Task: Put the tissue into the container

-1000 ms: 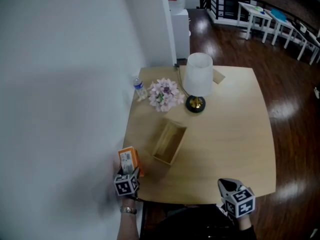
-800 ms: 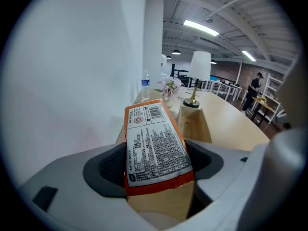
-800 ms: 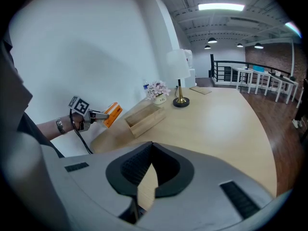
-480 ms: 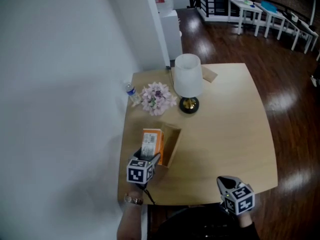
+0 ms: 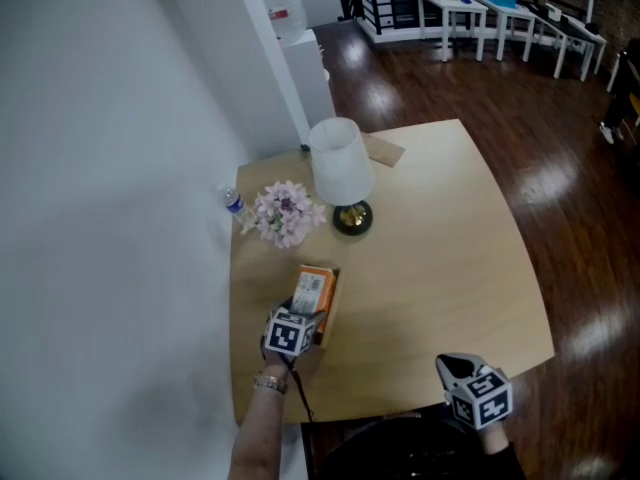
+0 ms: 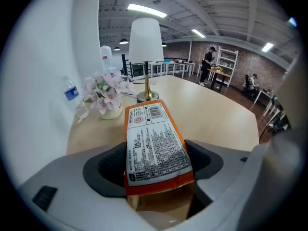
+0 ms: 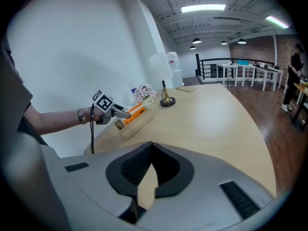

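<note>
- The tissue pack (image 6: 156, 146) lies lengthwise between the left gripper's (image 6: 155, 163) jaws. They grasp its near end, and its far end points at the lamp (image 5: 342, 168).
- The right gripper view shows the pack from the side, dipping into the open container (image 7: 137, 123) on the near side of the lamp. The head view shows only a strip of container beside the pack.
- The right gripper (image 7: 152, 150), far from the lamp at the table (image 5: 440, 258) edge, is clenched on nothing.
- Whether the pack touches the container floor cannot be told.
</note>
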`<state>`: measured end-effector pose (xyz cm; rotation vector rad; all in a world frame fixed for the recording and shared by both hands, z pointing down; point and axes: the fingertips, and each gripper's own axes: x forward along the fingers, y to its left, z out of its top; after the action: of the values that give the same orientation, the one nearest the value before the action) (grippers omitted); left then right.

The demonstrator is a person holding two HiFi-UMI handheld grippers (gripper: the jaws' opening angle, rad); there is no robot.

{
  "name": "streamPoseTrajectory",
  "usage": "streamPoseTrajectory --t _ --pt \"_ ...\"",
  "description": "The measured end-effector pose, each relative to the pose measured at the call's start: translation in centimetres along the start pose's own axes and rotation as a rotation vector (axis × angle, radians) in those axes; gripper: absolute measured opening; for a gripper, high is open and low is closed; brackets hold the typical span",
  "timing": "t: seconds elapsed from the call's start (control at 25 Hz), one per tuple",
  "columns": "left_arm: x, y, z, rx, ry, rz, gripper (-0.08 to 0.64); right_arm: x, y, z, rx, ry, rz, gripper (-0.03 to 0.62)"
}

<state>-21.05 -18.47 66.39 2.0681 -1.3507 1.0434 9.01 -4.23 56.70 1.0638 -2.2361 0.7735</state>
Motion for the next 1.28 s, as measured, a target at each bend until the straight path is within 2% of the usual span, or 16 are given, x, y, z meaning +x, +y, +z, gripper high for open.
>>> streamPoseTrajectory --t 0.12,0.28,0.48,0.6,0.64,0.72,0.76,0.84,0.88,1.08,1.28 --pt "1.3 -0.4 -1.6 0.017 0.021 0.012 0.387 0.0 -0.1 -0.1 0.012 -0.001 0.002 -0.012" --pt "0.5 0.5 -1.9 -0.048 -0.059 0.058 0.422 -0.3 -0.1 -0.3 0.017 0.003 0.008 -0.012" --pt "-4.5 -0.9 0.9 -0.079 -0.188 0.053 0.426 -0.1 0.1 -0.2 0.003 -0.004 0.021 -0.012" --pt "-8.3 -4.0 3.7 -0.085 -0.265 -0.001 0.417 0.0 0.3 0.2 -0.008 -0.020 0.038 -0.012" --pt "-9.6 -5.4 4.6 -0.093 -0.288 -0.028 0.399 0.1 0.3 0.3 -0.013 -0.027 0.043 -0.012" --pt "-11.7 -8.7 6.0 -0.125 -0.327 -0.087 0.318 0.3 0.6 0.6 -0.012 -0.037 0.063 -0.012" --pt "-12.5 -10.4 6.5 -0.148 -0.343 -0.117 0.234 0.4 0.8 0.9 -0.007 -0.042 0.075 -0.012" --pt "-13.3 -13.8 6.8 -0.183 -0.365 -0.167 0.021 0.5 1.1 1.6 -0.004 -0.053 0.097 -0.012" --pt "-13.2 -15.3 6.6 -0.191 -0.368 -0.183 -0.005 0.6 1.2 1.7 -0.008 -0.055 0.111 -0.012" --pt "-12.1 -21.5 4.3 -0.234 -0.340 -0.235 -0.005 0.1 1.8 1.2 -0.022 -0.060 0.177 -0.012" --pt "-12.1 -24.1 4.0 -0.171 -0.299 -0.233 -0.005 -0.5 1.0 1.3 -0.045 -0.060 0.172 -0.014"
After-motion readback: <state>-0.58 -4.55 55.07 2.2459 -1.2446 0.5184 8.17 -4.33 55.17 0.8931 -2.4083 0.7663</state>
